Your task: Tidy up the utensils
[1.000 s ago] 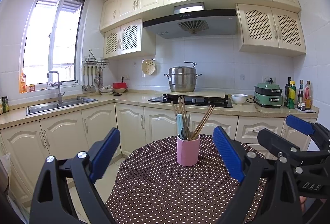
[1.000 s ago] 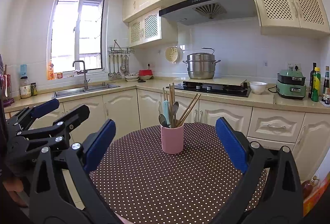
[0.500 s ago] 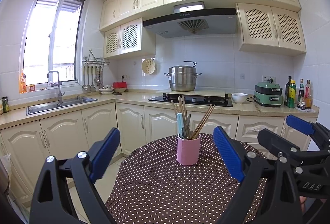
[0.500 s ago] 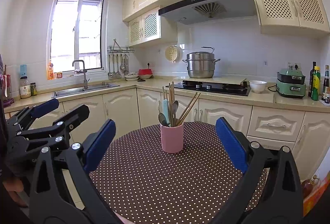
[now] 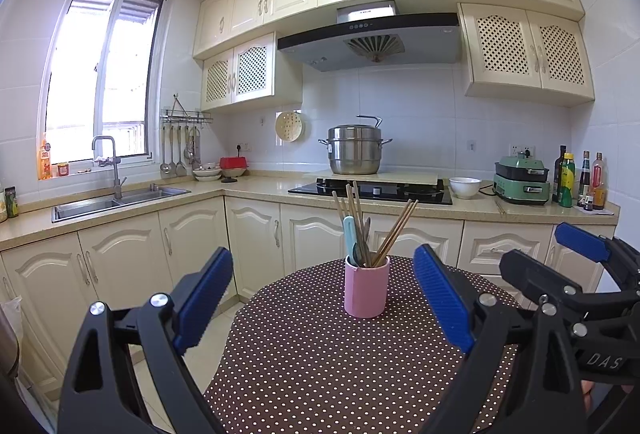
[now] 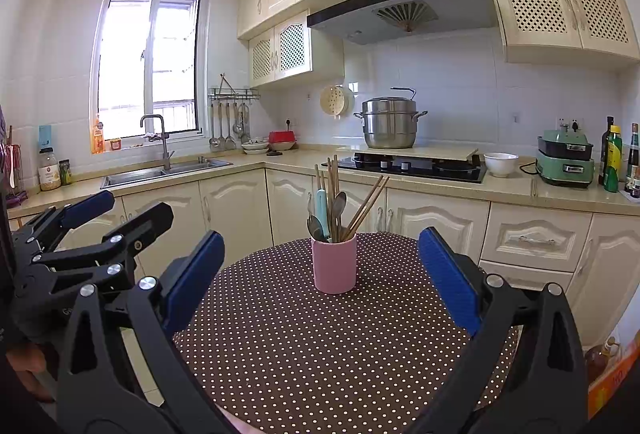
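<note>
White letters "DAS" on black body of right gripper (image 5: pixel 572 266), seen at left camera's right edge. Range hood (image 5: pixel 370 40) label too small to read.

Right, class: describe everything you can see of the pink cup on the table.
The pink cup is a plain, matte cylinder with no handle, standing upright near the far side of the round table, on its brown polka-dot cloth. It is open-topped and holds wooden chopsticks, metal spoons and a light-blue-handled utensil, all leaning on its rim. Neither gripper touches it.
</note>
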The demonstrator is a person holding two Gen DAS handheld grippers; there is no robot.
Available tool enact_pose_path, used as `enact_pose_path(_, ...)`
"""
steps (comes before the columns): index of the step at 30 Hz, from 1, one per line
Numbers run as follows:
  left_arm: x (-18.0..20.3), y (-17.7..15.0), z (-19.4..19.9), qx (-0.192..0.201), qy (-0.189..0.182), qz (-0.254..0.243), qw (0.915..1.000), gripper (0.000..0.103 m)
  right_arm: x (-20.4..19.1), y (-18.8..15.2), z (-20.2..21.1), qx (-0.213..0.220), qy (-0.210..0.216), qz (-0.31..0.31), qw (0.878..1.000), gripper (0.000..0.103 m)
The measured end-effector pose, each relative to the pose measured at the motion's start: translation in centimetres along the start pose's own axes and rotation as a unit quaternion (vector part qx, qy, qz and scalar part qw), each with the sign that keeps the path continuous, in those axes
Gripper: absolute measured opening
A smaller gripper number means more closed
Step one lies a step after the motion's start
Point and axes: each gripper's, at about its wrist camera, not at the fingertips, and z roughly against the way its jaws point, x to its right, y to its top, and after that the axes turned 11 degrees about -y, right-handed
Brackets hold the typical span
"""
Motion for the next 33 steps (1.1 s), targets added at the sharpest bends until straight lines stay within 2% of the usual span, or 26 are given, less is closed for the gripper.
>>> enact_pose_path(33, -0.25, -0.11, 0.07, -0.002, 0.001, 0.002, 1.0, 0.09, -0.32, -0.33, 0.09, -0.002, 0.001, 0.003, 1.0, 0.096)
